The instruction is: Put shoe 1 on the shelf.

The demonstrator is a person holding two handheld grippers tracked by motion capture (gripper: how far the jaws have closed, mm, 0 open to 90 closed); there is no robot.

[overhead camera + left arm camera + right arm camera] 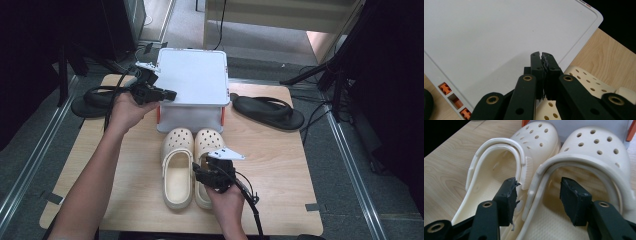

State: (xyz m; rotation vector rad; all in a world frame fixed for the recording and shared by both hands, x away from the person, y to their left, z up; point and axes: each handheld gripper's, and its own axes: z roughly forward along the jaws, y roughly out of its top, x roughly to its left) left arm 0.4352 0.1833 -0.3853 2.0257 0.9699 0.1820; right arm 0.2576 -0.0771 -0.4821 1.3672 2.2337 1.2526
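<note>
Right gripper (537, 200) is spread wide, jaws straddling the inner wall of the right clog (584, 170) where it touches the left clog (506, 170); pads not pressing. No earlier frame to compare.

Both clogs (192, 165) lie side by side mid-table, toes pointing away toward the white box (192, 82), heels toward the person. Their long axis runs straight along the gripper's line, and the right hand (225, 200) sits right at the heel end, so it is the nearer one.

Left gripper (541, 75) is pressed together, empty, hovering over the box lid's near-left corner, well apart from the clogs. Black sandals (270, 111) flank the box.
</note>
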